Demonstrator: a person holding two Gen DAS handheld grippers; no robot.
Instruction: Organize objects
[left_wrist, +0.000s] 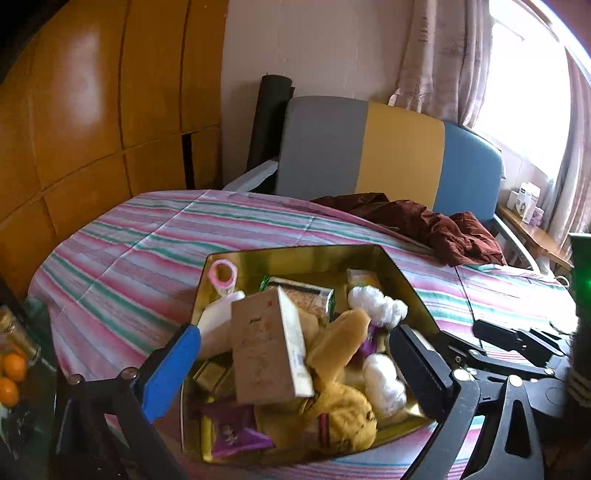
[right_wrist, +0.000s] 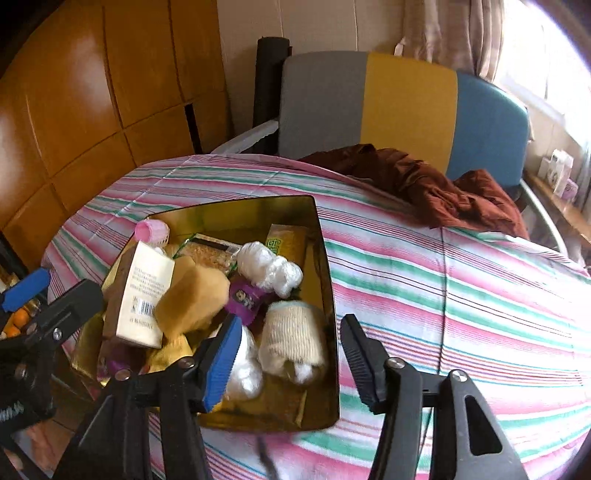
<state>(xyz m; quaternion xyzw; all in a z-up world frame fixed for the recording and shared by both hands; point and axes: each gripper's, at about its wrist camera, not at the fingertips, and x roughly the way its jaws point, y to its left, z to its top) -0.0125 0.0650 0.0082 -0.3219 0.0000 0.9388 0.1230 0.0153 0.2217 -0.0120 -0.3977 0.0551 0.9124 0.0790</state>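
A gold hexagonal tin (left_wrist: 295, 254) (right_wrist: 236, 206) sits on the striped bedcover, filled with several items. Among them are a tilted beige box (left_wrist: 266, 354) (right_wrist: 144, 295), a pink roller (left_wrist: 221, 277) (right_wrist: 151, 230), white plastic wads (left_wrist: 376, 302) (right_wrist: 269, 269), a yellow sponge-like piece (left_wrist: 340, 343) (right_wrist: 192, 299) and a purple packet (left_wrist: 232, 432) (right_wrist: 245, 299). A cream knitted roll (right_wrist: 291, 332) lies there too. My left gripper (left_wrist: 295, 369) (right_wrist: 51, 293) hangs wide open over the tin's near-left part, touching nothing. My right gripper (right_wrist: 291, 362) is open above the knitted roll and the tin's right rim.
A crumpled brown cloth (left_wrist: 424, 225) (right_wrist: 424, 184) lies at the bed's far right. Behind it stands a grey, yellow and blue headboard (left_wrist: 369, 147). Oranges (left_wrist: 11, 369) sit low at the left, beside a wooden wardrobe (left_wrist: 92, 110). Small boxes (left_wrist: 524, 203) stand on a shelf by the window.
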